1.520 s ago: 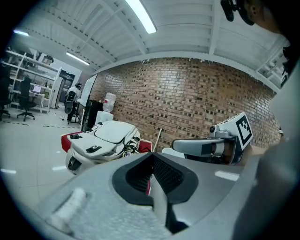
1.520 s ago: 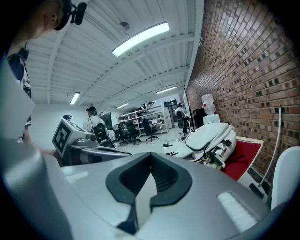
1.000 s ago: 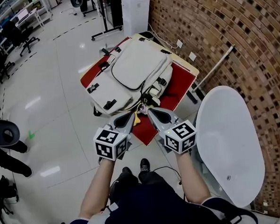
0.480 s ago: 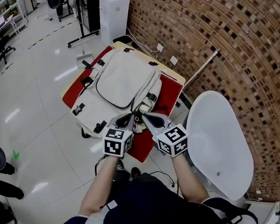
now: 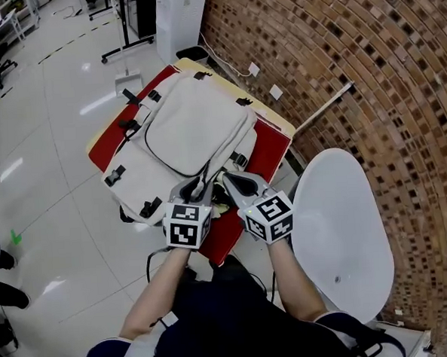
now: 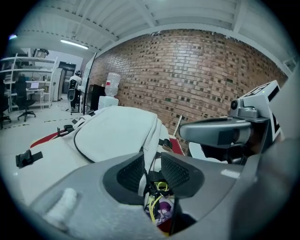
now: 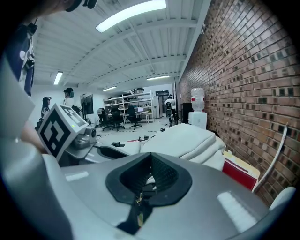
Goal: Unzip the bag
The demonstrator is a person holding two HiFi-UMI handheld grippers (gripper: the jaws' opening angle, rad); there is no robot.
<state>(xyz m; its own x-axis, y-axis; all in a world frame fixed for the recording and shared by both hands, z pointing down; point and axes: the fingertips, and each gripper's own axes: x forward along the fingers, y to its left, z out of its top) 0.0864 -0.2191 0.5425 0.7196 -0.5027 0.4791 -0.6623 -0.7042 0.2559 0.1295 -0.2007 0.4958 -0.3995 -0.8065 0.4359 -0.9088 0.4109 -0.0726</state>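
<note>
A cream backpack (image 5: 194, 127) lies flat on a red-topped table (image 5: 271, 152); its near end is under both grippers. My left gripper (image 5: 196, 189) has its jaws opening. In the left gripper view (image 6: 152, 171) the pads stand apart with the bag's black zip strap in the gap, and a charm on a yellow cord (image 6: 161, 208) hangs just below. My right gripper (image 5: 227, 183) sits beside it. In the right gripper view (image 7: 150, 180) it is shut on a dark zipper pull (image 7: 137, 213) that hangs down from the pads.
A white oval chair (image 5: 340, 227) stands close on my right, against the brick wall (image 5: 368, 67). A white cabinet (image 5: 177, 18) and a black stand (image 5: 120, 29) are beyond the table. Shiny floor (image 5: 42, 170) lies to the left.
Both grippers stay at the bag's near end while the head view shifts. The left gripper's jaws have parted; the right gripper stays shut.
</note>
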